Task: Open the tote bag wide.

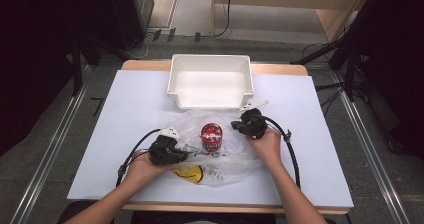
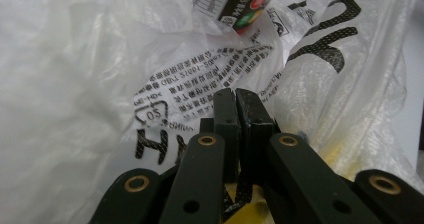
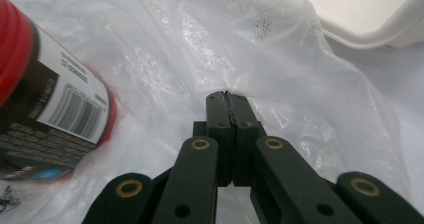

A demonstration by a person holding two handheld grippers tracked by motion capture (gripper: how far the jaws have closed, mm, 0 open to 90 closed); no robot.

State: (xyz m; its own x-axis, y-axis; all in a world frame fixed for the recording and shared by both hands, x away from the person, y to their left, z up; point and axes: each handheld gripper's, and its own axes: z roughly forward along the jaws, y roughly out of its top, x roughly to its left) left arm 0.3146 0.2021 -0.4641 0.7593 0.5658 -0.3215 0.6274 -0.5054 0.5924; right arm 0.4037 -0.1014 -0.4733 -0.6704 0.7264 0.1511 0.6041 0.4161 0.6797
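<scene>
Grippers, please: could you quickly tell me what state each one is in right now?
Left gripper: shut, pinching the printed plastic bag.
Right gripper: shut, pinching the same bag's film near the red-capped can.

Overhead and close claw views, shared bag (image 1: 220,149)

Bag and can at frame centre
A can (image 1: 211,137) stood on the bag (image 1: 220,154) mid-counter (image 1: 125,114); a bin (image 1: 210,81) sat above them, toward the top.
</scene>
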